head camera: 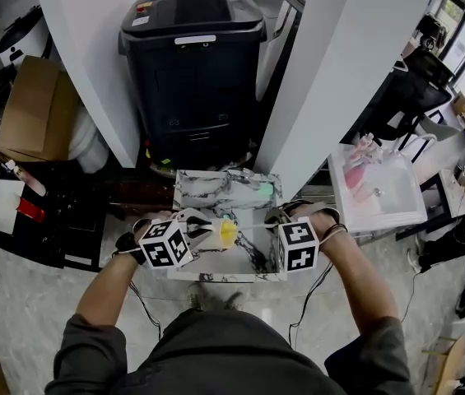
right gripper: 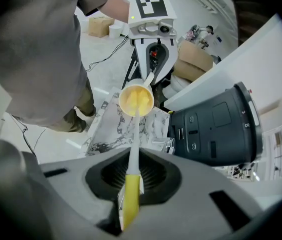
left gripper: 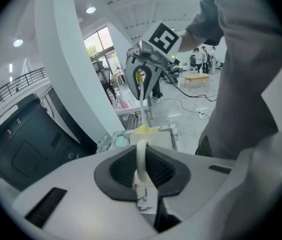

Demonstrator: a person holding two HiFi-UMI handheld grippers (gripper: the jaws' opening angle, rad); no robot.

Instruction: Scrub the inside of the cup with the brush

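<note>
Cup (right gripper: 136,100) — light, rigid, likely slick — hangs over the marble bench (head camera: 216,189), best gripped by its handle (left gripper: 141,154), where the fingers (left gripper: 118,170) of the left gripper (left gripper: 141,161) clamp nearly shut on it, while the right gripper (right gripper: 131,178) pinches the thin brush (right gripper: 133,146) stem, its head inside the cup.

I am counting two grippers, a left gripper (left gripper: 141,171) and a right gripper (right gripper: 131,176). Between them I am seeing one cup (right gripper: 136,100) and one brush (right gripper: 134,139). I am also counting one marble-patterned table (head camera: 216,189), one black bin (head camera: 191,64) and two white pillars (head camera: 92,48).
</note>
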